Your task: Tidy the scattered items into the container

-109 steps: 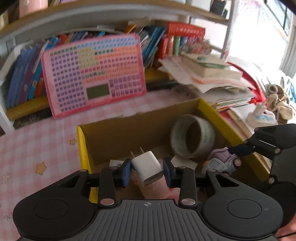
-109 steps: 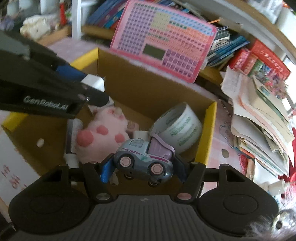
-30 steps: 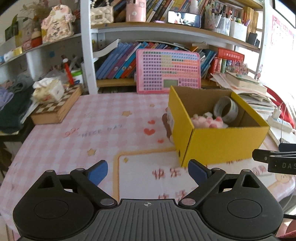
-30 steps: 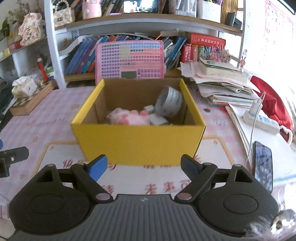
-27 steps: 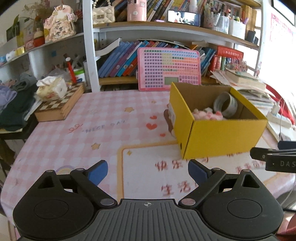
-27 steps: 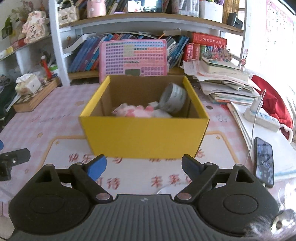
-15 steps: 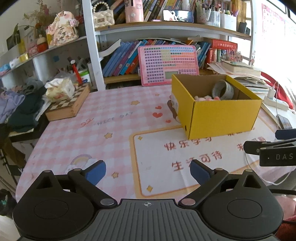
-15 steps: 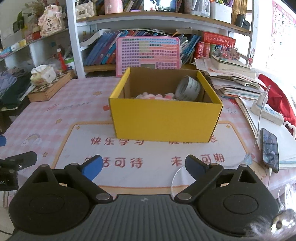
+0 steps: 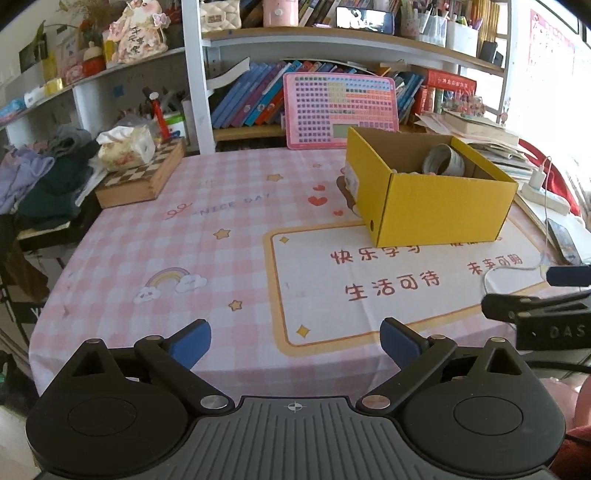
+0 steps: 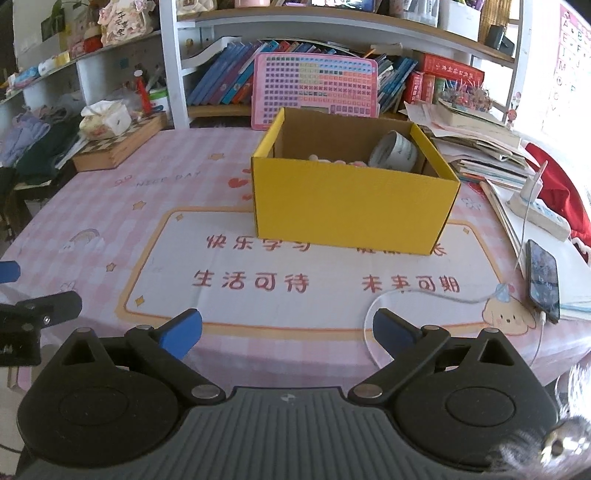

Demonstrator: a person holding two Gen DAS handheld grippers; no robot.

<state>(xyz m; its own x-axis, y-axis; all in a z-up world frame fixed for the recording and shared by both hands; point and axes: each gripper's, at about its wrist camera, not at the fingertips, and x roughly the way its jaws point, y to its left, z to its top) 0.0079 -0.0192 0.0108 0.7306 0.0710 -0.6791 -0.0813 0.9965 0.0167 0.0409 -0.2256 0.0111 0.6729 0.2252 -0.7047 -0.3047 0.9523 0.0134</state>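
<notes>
Left wrist view is looking forward and down over the pink tablecloth (image 9: 229, 206) from its near edge, the yellow box (image 9: 436, 206) sitting off to the right. Right wrist view is facing the box (image 10: 351, 199) nearly head-on, somewhat nearer. Both are sharing box, tablecloth and bookshelf (image 10: 332, 22) (each catching the other gripper at its frame edge).

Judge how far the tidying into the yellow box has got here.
Nearly done, it seems: the tape roll and something pink sit inside the yellow box. The left gripper is open and empty; the right gripper is opening, empty. No loose task items show on the tablecloth.
</notes>
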